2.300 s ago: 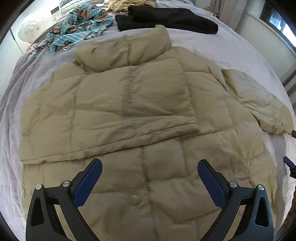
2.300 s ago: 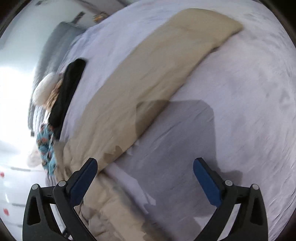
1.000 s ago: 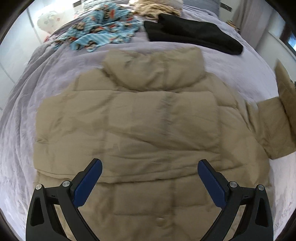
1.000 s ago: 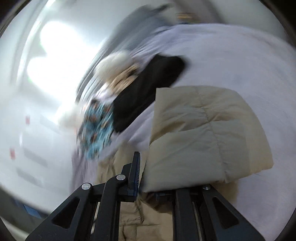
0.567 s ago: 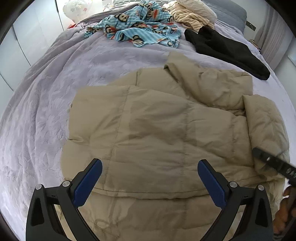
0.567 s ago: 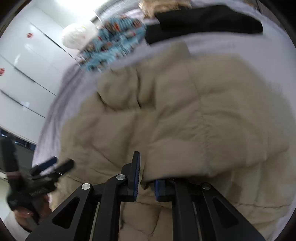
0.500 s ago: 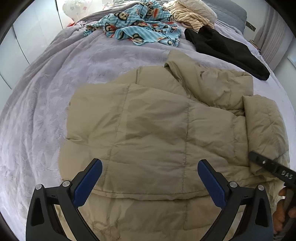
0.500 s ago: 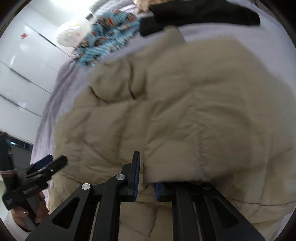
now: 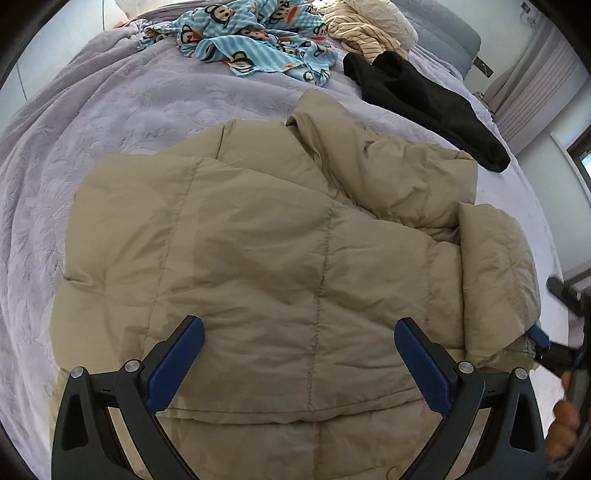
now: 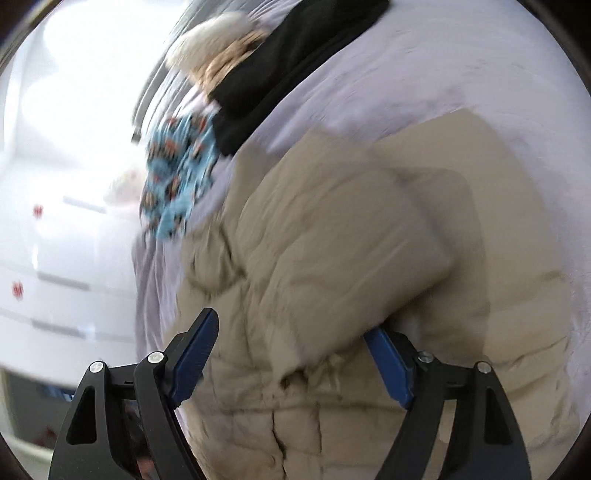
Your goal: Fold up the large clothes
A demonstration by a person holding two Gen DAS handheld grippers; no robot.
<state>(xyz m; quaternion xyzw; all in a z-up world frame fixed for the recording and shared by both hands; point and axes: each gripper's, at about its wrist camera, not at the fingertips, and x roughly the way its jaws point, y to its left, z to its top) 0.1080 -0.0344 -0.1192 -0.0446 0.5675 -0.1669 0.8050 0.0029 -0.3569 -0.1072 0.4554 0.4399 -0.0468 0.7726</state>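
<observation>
A tan puffer jacket (image 9: 277, 258) lies face down on the lilac bedspread (image 9: 92, 122), both sleeves folded in over its back. My left gripper (image 9: 299, 354) hovers open above the jacket's lower back with nothing between its fingers. The right sleeve (image 9: 495, 273) lies doubled over the right side, its cuff beside my right gripper (image 9: 550, 350) at the frame's right edge. In the right wrist view the picture is blurred: my right gripper (image 10: 295, 362) has its jaws opening, and the sleeve cuff (image 10: 369, 258) rests loose between them, clear of the left pad.
Farther up the bed lie a black garment (image 9: 424, 99), a blue monkey-print cloth (image 9: 255, 40) and a striped beige garment (image 9: 369, 33). White cupboard doors (image 10: 55, 184) stand beyond the bed's left side. A hand (image 9: 561, 424) shows at the lower right.
The right gripper carried the sleeve across onto the jacket's back, came down, and its jaws parted off the cuff. The left gripper drifted sideways and a little lower, staying open.
</observation>
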